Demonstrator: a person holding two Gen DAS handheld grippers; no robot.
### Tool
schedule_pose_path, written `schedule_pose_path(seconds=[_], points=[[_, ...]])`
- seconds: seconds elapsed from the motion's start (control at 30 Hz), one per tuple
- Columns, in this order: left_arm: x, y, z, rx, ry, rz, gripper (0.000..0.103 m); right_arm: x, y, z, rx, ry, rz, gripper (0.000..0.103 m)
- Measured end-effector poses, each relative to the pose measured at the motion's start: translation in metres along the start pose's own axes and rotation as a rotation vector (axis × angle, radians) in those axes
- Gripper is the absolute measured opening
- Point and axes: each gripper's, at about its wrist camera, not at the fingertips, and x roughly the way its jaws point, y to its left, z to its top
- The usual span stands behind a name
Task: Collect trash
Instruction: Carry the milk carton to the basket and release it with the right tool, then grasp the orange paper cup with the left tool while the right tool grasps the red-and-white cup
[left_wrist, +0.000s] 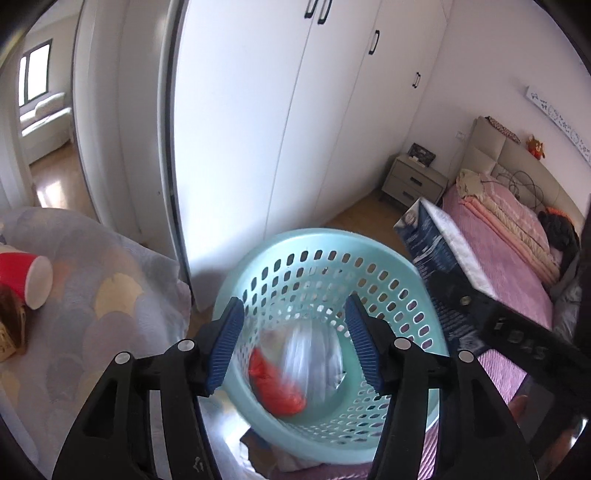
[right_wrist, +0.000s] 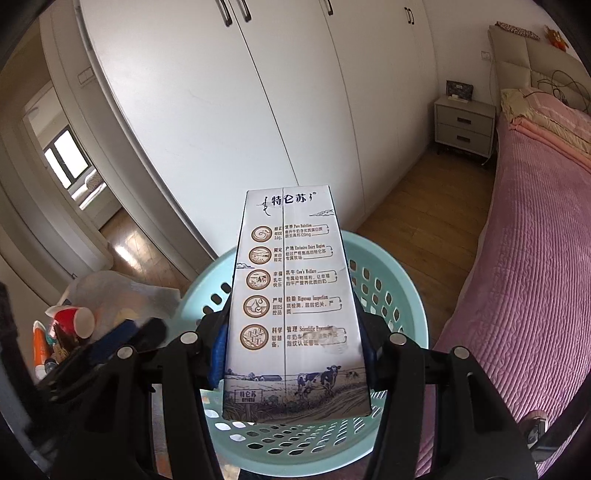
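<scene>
Pinching a milk carton (right_wrist: 291, 302) between its blue pads, your right gripper (right_wrist: 293, 345) held it over the near rim of the pale turquoise laundry basket (right_wrist: 402, 295). Your left gripper (left_wrist: 295, 343) had its jaws spread, empty, above that basket, where red and clear plastic trash (left_wrist: 295, 373) lay, blurred. A red paper cup (left_wrist: 26, 278) lay on the quilt (left_wrist: 110, 295) at far left.

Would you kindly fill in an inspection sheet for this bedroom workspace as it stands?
Surface: patterned cover beside the basket.
Job's things: turquoise basket holds red and clear wrappers; milk carton poised above it.
Clutter: red cup lying on the cover; tubes nearby.
Grippers: left gripper open, empty, over the basket; right gripper clamps the carton.
Cables: dark cable on the bed.
Surroundings: white wardrobe, nightstand, pink bed.
</scene>
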Motion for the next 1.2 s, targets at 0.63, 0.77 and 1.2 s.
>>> schedule_pose_path(seconds=[0.63,0.77,1.2], points=[[-0.095,0.046,-0.009,-0.09,-0.16,0.054,0.062,-0.005,0.04,-0.003,-0.081,-0.005,0.034,0.064],[-0.122,0.065,-0.01,-0.119,-0.207,0.104,0.062,-0.015,0.069,-0.006,-0.132,-0.02,0.078,0.064],[-0.211,0.19,-0.02,-0.308,-0.298,0.355,0.082,-0.03,0.19,-0.031,-0.348,-0.028,0.274,0.064]])
